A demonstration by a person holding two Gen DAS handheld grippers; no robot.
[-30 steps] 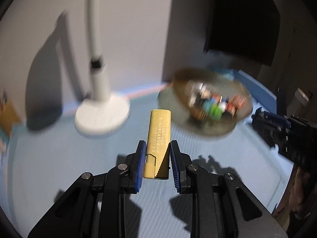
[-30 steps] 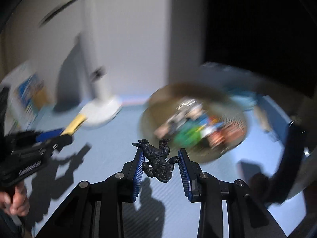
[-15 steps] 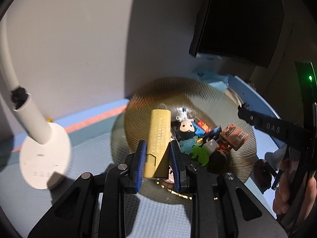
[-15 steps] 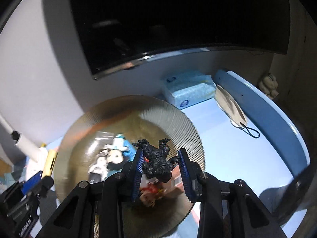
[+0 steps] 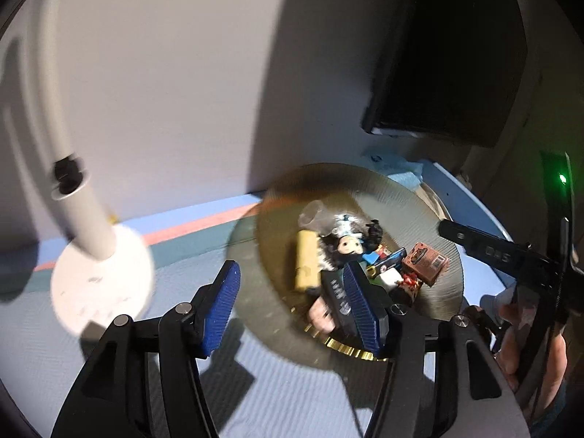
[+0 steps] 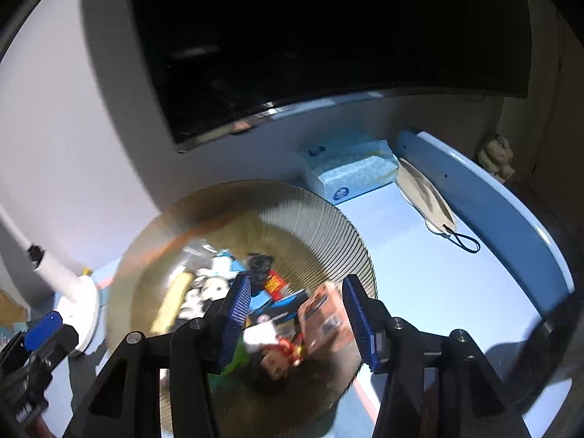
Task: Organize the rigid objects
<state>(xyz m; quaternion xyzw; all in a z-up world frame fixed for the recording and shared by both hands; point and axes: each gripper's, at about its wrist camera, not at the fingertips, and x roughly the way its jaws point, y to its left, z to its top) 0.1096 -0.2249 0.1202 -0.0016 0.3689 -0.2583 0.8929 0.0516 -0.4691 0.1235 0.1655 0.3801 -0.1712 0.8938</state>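
Observation:
A ribbed golden bowl [image 5: 419, 204] [image 6: 310, 215] holds several small toys. The yellow battery [image 5: 306, 260] [image 6: 171, 299] lies in the bowl at its left side. The small black figure [image 5: 374, 233] [image 6: 260, 266] lies among the toys near the bowl's far side. My left gripper [image 5: 292, 303] is open and empty over the bowl's near left rim. My right gripper [image 6: 297, 314] is open and empty above the bowl, over an orange box [image 6: 325, 317] [image 5: 425, 262].
A white lamp with a round base [image 5: 102, 277] [image 6: 78, 314] stands left of the bowl. A blue tissue pack [image 6: 350, 171] and a face mask [image 6: 425, 193] lie behind it by the wall. A dark screen [image 6: 310, 36] hangs above.
Both grippers opened. The yellow battery left my left gripper and the black figure left my right gripper; both now lie in the bowl.

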